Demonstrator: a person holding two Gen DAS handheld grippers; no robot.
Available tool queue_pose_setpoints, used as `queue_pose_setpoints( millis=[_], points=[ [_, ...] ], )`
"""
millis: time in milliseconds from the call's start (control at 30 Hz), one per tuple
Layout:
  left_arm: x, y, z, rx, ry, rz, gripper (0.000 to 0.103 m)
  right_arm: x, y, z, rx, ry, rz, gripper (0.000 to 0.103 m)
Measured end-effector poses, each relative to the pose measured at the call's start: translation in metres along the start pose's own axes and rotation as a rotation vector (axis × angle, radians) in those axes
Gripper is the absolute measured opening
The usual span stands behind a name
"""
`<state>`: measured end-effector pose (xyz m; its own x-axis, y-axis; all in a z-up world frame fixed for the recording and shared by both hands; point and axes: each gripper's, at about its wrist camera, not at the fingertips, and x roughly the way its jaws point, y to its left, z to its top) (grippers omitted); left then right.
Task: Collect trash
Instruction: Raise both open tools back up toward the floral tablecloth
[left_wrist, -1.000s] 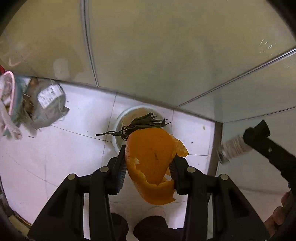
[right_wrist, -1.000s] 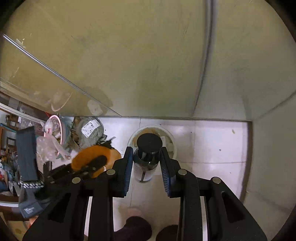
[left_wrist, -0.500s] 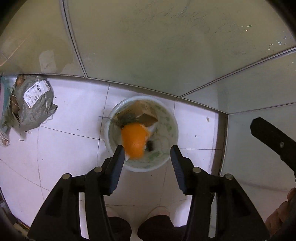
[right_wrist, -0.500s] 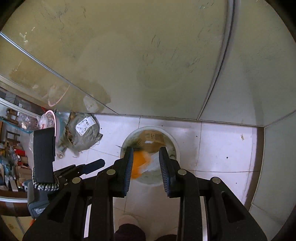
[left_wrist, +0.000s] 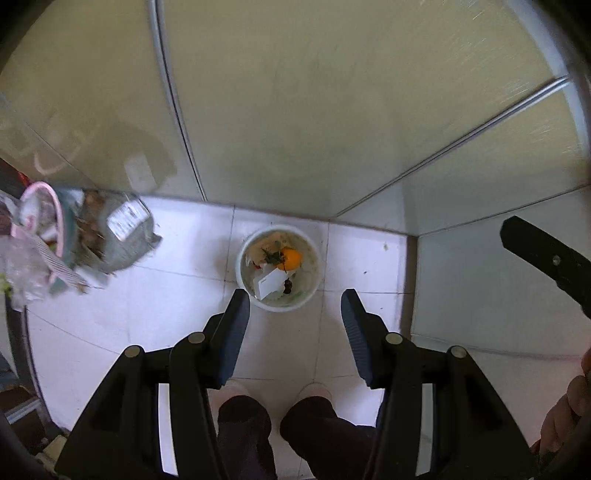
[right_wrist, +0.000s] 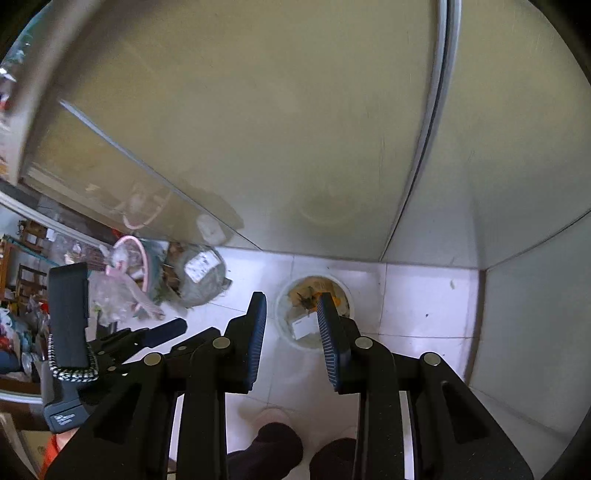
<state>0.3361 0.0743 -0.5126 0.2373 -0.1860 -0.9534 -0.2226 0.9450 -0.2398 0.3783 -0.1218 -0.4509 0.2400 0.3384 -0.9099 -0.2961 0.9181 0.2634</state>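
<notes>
A white trash bucket (left_wrist: 312, 291) stands on the white tiled floor in a corner of pale walls. Inside lie an orange peel (left_wrist: 290, 259), dark stems and a white card (left_wrist: 269, 283). My left gripper (left_wrist: 294, 300) is open and empty, high above the bucket's near side. My right gripper (right_wrist: 291, 304) is open and empty, also high above the bucket (right_wrist: 286, 334), which shows between its fingers. The right gripper's fingertip (left_wrist: 517, 230) shows at the right edge of the left wrist view.
A grey labelled bag (left_wrist: 127, 230) and a pink-rimmed basket of clutter (left_wrist: 40, 225) sit on the floor to the left; both show in the right wrist view (right_wrist: 201, 275). The person's feet (left_wrist: 314, 391) stand just before the bucket. Walls close in behind and right.
The left gripper opened and the orange peel fell into the bucket. The right gripper let go of the black-capped bottle. Both grippers have risen away from the bucket.
</notes>
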Motion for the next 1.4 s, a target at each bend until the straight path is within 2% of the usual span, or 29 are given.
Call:
queue_pose_setpoints(
  millis=[200, 433, 600, 767, 933, 1067, 1133, 1267, 1400],
  points=[
    [-0.128, -0.025, 0.008, 0.030, -0.104, -0.003, 0.051, -0.108, 0.041, 0.017, -0.021, -0.071, 0.013, 0.026],
    [-0.273, -0.043, 0.015, 0.085, -0.261, -0.024, 0.051, -0.219, 0.080, 0.027, -0.061, -0.178, 0.000, 0.027],
    [-0.354, -0.046, 0.015, 0.131, -0.384, -0.017, 0.051, -0.290, 0.111, 0.027, -0.076, -0.291, -0.030, 0.029],
    [-0.424, -0.041, 0.012, 0.172, -0.526, 0.002, 0.057, -0.338, 0.129, 0.027, -0.061, -0.392, -0.070, 0.029],
    [-0.470, -0.035, 0.013, 0.181, -0.648, 0.023, 0.068, -0.373, 0.135, 0.027, -0.062, -0.499, -0.090, 0.031],
    [-0.495, -0.036, 0.028, 0.172, -0.717, 0.018, 0.076, -0.395, 0.135, 0.038, -0.053, -0.582, -0.099, 0.044],
    [-0.504, -0.038, 0.041, 0.168, -0.751, 0.022, 0.084, -0.401, 0.134, 0.046, -0.052, -0.610, -0.102, 0.046],
    [-0.511, -0.050, 0.071, 0.165, -0.801, 0.030, 0.090, -0.408, 0.128, 0.067, -0.062, -0.659, -0.105, 0.050],
    [-0.509, -0.063, 0.106, 0.146, -0.835, 0.038, 0.091, -0.408, 0.116, 0.096, -0.084, -0.691, -0.087, 0.050]
  ],
)
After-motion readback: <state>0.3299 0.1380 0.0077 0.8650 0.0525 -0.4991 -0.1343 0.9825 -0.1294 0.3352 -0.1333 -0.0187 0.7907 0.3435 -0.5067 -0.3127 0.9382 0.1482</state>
